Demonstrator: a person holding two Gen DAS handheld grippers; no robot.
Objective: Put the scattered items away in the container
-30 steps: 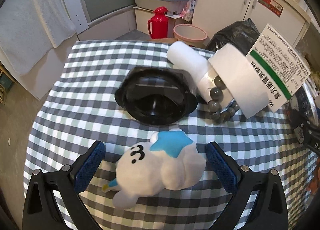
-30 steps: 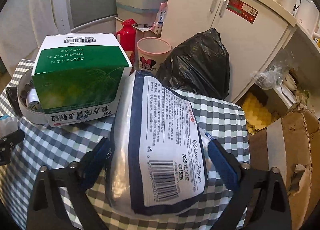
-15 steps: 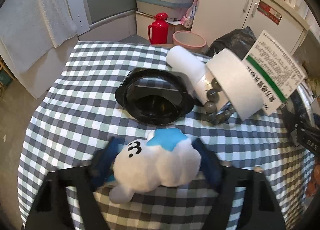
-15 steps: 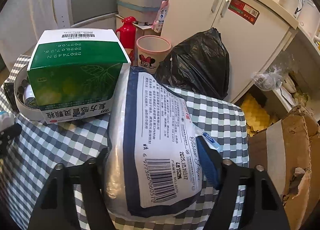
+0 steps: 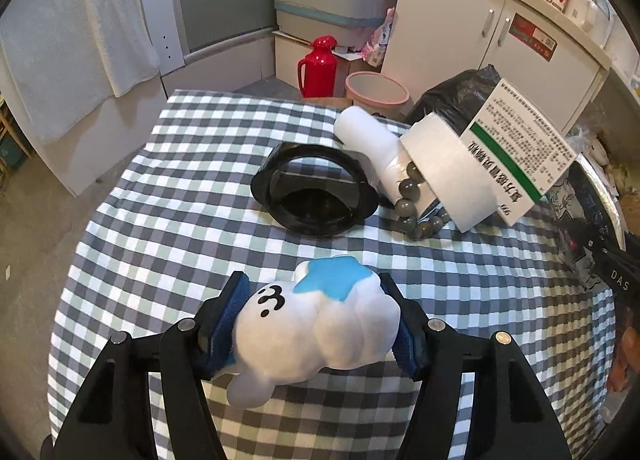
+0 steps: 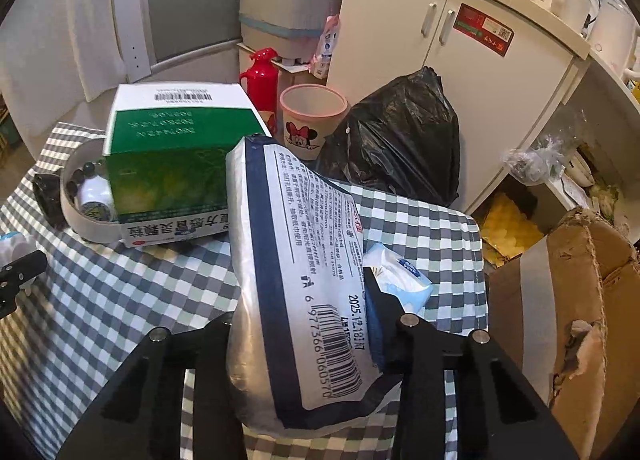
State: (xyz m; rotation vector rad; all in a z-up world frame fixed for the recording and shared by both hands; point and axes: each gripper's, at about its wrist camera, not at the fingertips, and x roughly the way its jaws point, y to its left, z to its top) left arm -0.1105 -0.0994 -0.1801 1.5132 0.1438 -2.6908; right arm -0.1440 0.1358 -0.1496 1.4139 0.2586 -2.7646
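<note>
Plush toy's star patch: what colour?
Blue, on the white plush toy; clearest in the left wrist view.

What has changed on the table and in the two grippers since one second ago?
The left gripper has closed on the plush toy; its fingers were open beside it before. The right gripper has closed on the tissue pack and tilted it up, uncovering a small blue packet. The black bowl, beads, tape roll and green box stayed in place.

Both grippers [image 5: 316,314] [image 6: 304,324] are black frames with silver screws and blue-padded jaws.
</note>
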